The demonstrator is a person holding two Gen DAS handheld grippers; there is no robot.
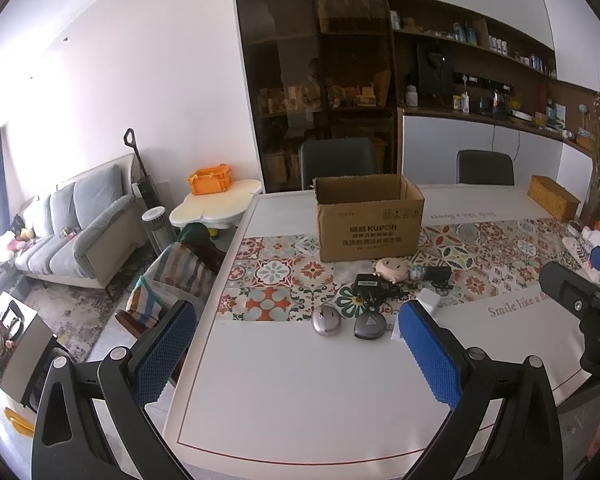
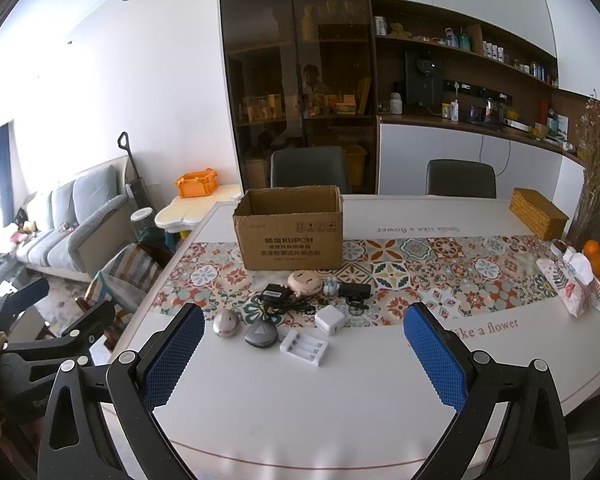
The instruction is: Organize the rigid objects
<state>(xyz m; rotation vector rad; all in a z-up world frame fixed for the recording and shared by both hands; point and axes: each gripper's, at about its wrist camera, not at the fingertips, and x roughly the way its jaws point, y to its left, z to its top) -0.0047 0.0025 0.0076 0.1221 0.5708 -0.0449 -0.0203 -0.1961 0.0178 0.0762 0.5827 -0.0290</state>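
An open cardboard box (image 2: 290, 236) (image 1: 368, 220) stands on the table's patterned runner. In front of it lie small devices: a beige round gadget (image 2: 305, 282) (image 1: 390, 269), a black adapter with cable (image 2: 275, 294) (image 1: 370, 283), a silver oval gadget (image 2: 227, 323) (image 1: 326, 320), a grey triangular gadget (image 2: 261, 334) (image 1: 370, 326), a white plug cube (image 2: 330, 319), a white battery charger (image 2: 304, 347) and a black block (image 2: 354, 290). My left gripper (image 1: 298, 356) hovers open near the table's left front. My right gripper (image 2: 304, 360) is open, low over the white charger.
A wicker box (image 2: 538, 213), a vase of dried flowers (image 2: 594, 168), a tissue pack (image 2: 566, 284) and oranges (image 2: 594, 254) occupy the table's right end. Two chairs (image 2: 308, 168) stand behind the table. A striped chair (image 1: 172, 280) and sofa (image 1: 76, 224) are at left.
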